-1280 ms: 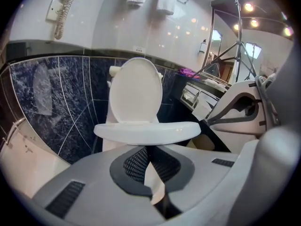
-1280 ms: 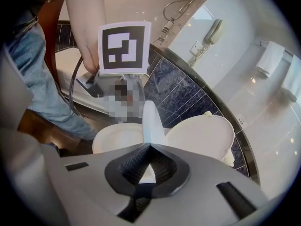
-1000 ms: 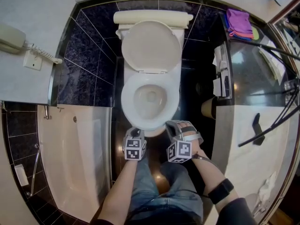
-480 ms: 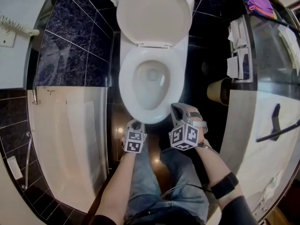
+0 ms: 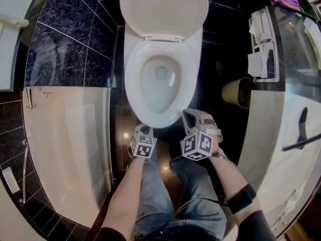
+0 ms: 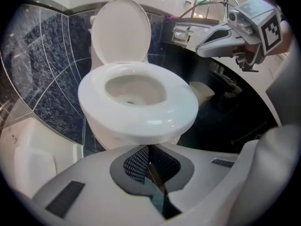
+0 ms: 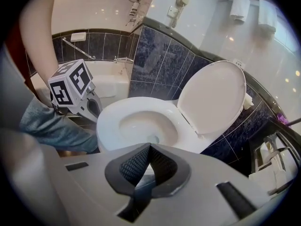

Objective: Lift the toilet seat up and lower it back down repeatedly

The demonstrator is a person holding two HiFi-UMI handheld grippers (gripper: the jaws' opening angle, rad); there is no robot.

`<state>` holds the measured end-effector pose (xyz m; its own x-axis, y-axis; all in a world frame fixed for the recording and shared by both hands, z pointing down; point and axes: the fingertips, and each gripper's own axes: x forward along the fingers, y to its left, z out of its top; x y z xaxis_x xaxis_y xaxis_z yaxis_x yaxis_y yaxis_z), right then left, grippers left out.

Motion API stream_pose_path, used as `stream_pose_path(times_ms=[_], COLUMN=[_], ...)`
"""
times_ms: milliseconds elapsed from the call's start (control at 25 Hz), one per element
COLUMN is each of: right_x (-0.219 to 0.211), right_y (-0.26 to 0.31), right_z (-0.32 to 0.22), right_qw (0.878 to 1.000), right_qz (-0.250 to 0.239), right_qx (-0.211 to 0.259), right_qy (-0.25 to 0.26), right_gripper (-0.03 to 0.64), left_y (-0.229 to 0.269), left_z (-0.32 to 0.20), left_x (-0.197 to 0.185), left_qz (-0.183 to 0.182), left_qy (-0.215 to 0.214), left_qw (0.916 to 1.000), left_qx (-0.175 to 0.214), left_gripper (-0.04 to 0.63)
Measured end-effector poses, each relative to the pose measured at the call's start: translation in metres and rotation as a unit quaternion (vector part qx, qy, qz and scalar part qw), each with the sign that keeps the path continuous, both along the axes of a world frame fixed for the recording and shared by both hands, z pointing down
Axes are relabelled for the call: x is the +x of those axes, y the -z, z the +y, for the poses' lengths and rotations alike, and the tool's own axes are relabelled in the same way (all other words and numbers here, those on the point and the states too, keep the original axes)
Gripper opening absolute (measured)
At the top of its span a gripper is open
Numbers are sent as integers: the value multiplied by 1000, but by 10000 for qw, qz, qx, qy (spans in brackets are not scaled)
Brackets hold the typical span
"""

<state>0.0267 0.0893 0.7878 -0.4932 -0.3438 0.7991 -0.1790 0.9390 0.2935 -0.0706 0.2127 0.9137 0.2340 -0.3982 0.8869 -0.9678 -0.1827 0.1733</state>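
Note:
The white toilet stands with its seat [image 5: 131, 79] [image 6: 141, 119] [image 7: 110, 121] lying flat on the bowl and its lid [image 5: 163, 9] [image 6: 121, 29] [image 7: 211, 95] raised against the tank. My left gripper [image 5: 142, 130] [image 6: 148, 148] is shut and empty, just in front of the seat's front rim and slightly left of centre. My right gripper [image 5: 186, 114] [image 7: 149, 146] is shut too, with nothing between its pads. It hovers by the front right of the rim. Neither gripper touches the seat. Each gripper shows in the other's view, the right [image 6: 200, 50] and the left [image 7: 92, 108].
A cream bathtub [image 5: 65, 149] runs along the left, and dark tiled wall [image 5: 70, 39] flanks the toilet. On the right are a tan bin [image 5: 235, 92], toilet roll holders [image 5: 263, 44] and a glossy counter [image 5: 296, 99]. The person's jeans-clad legs [image 5: 160, 195] stand right behind the grippers.
Both grippers have sunk towards the front of the bowl, and the head camera has dipped closer, so the toilet looks larger. Seat and lid have not moved.

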Motion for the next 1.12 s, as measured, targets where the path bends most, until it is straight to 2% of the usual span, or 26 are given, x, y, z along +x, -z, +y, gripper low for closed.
stream_pose_path(times_ms=[160,360,560,680,840,1000,1120], right_x=[-4,-8,-16,-22,-30,-44,-48], right_y=[-1,5,30,64,138,229,299], right_z=[6,-1,-8,-15,-24,-33,-40], right_qw=[9998,9999,9999,9995,9974,9913,9826], right_qz=[40,25,-101,-244,-578,-1112,-1589], right_qx=[35,80,93,99,84,59,37], right_qy=[166,134,2,-147,-425,-709,-964], right_gripper=[20,20,20,20,20,20,20], left_y=[-8,7,49,102,204,309,378], left_z=[13,5,-16,-33,-57,-70,-80], left_x=[-4,-14,-26,-39,-49,-60,-71], left_qz=[-92,-115,-69,19,33,31,-127], left_qy=[-3,77,308,590,623,636,624], left_qw=[9998,9998,9981,9950,9900,9838,9763], left_qx=[-157,117,537,803,1267,1675,2069], left_gripper=[-4,-3,-3,-3,-3,-3,-3])
